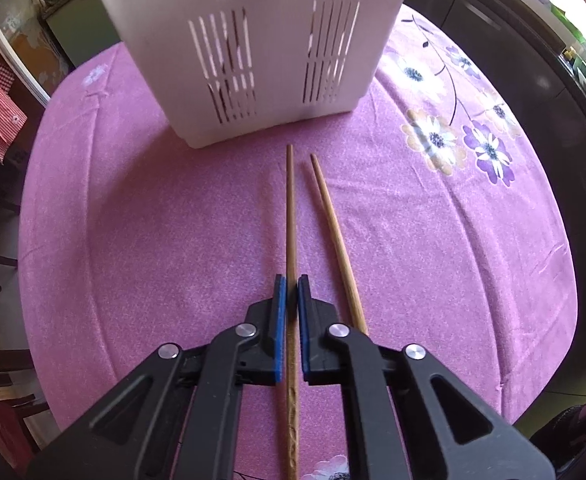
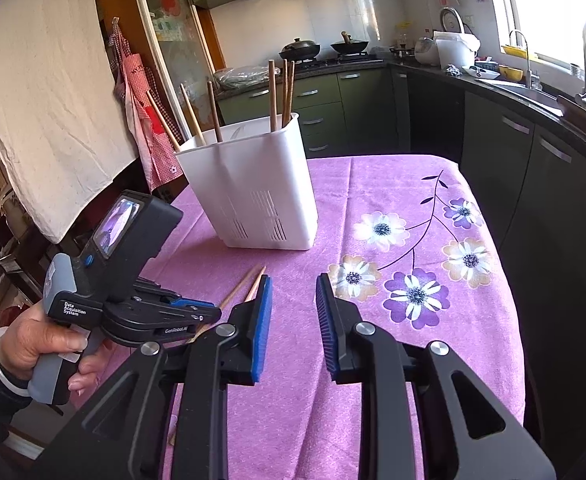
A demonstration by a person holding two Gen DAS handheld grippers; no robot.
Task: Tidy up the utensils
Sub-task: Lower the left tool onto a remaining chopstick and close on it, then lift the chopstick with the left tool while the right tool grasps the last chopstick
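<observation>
Six chopsticks [image 2: 272, 94] stood in holder [image 2: 249, 184]; two lay out, left gripper [image 1: 291, 280] nearly pinching one [image 1: 291, 208]; right gripper [image 2: 293, 284] spread, idle

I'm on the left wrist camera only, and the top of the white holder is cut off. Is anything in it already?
Observer: Yes. The right wrist view shows several chopsticks standing in the white holder, their ends sticking up past its rim.
Operator: Okay, and the right tool, I can't see it at all. What is it doing?
Observer: The right tool is open and holds nothing. It points toward the holder over the purple cloth, to the right of the two loose chopsticks.
</observation>
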